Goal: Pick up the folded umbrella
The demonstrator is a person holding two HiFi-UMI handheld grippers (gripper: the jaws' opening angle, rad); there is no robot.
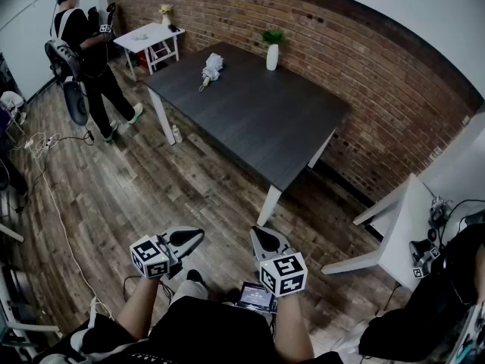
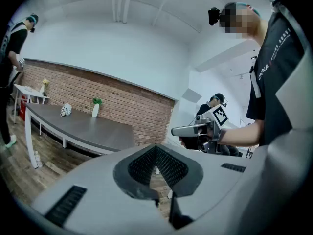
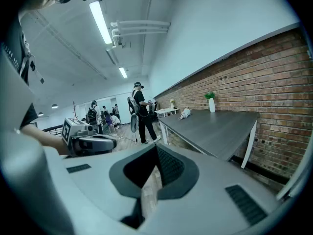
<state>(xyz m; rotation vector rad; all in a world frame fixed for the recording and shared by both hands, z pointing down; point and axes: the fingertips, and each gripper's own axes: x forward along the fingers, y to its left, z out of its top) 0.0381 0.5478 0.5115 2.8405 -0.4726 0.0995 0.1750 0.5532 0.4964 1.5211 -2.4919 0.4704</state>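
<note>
Folded umbrella (image 1: 211, 68) lying on dark table (image 1: 258, 123), near white vase (image 1: 272, 58) holding green plant (image 1: 273, 36). Left gripper (image 1: 195, 236), right gripper (image 1: 258, 234): jaws closed together on nothing, well apart from table.

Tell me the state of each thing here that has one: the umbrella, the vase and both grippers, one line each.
Umbrella: folded, lying on the far end of the dark table, not held.
Vase: upright on the table near the brick wall, green plant in it.
Left gripper: jaws together, nothing between them.
Right gripper: jaws together, nothing between them.
</note>
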